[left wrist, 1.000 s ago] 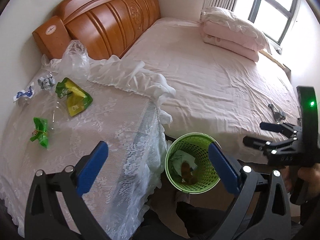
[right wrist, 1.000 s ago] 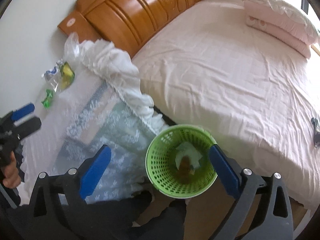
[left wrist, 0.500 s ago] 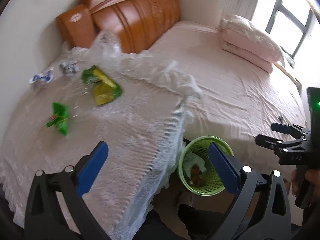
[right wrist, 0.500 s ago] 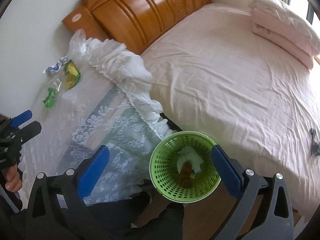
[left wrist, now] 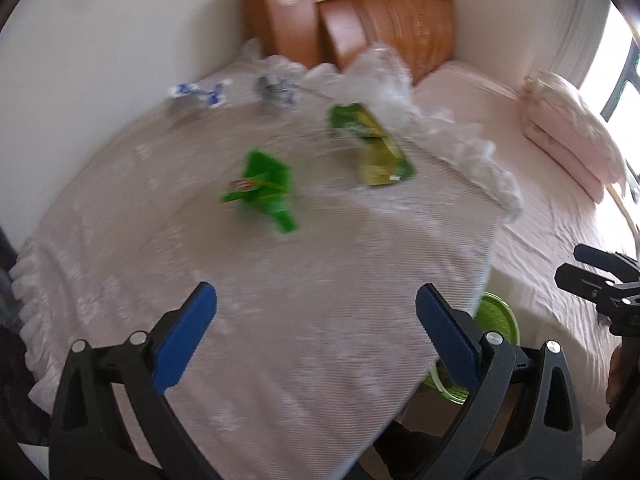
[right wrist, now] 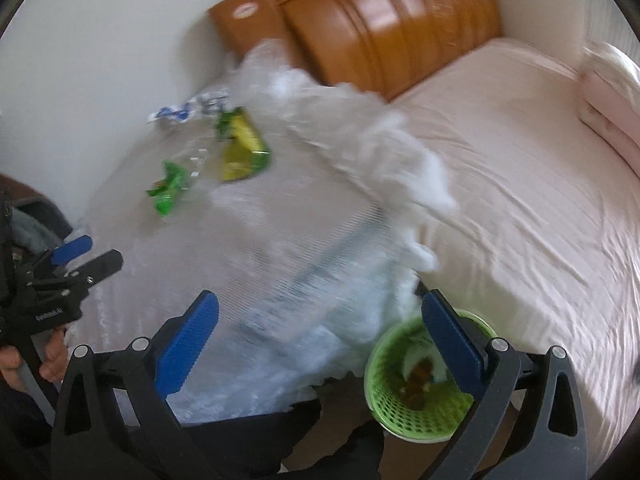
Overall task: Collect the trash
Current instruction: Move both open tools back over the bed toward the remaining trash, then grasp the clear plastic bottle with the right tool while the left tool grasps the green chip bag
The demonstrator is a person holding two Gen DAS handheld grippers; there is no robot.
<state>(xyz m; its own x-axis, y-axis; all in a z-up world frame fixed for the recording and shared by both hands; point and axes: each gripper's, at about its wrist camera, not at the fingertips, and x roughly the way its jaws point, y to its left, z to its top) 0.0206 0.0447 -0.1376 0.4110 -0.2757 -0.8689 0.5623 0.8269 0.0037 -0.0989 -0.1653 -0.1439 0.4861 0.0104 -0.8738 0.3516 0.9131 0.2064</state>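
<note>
Left gripper (left wrist: 316, 330) spread, empty. Right gripper (right wrist: 318, 330) likewise spread, empty. Green wrapper (left wrist: 264, 188) lies mid-table on lace cloth (left wrist: 320, 280), yellow-green packet (left wrist: 376, 148) beside it. Judged light, crinkly, slippery; pinch wrapper at twisted end. Green bin (right wrist: 416, 384) beside table.

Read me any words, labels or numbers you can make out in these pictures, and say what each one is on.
Nothing reads for certain; both views are motion-blurred.
Left gripper body: small white lettering, too blurred to read.
Green wrapper: a red and white mark, unreadable.
Yellow-green packet: print and a small white patch, unreadable.
Blue and white wrapper: blue marks, unreadable.
Bedside cabinet: oval white sticker, unreadable.
</note>
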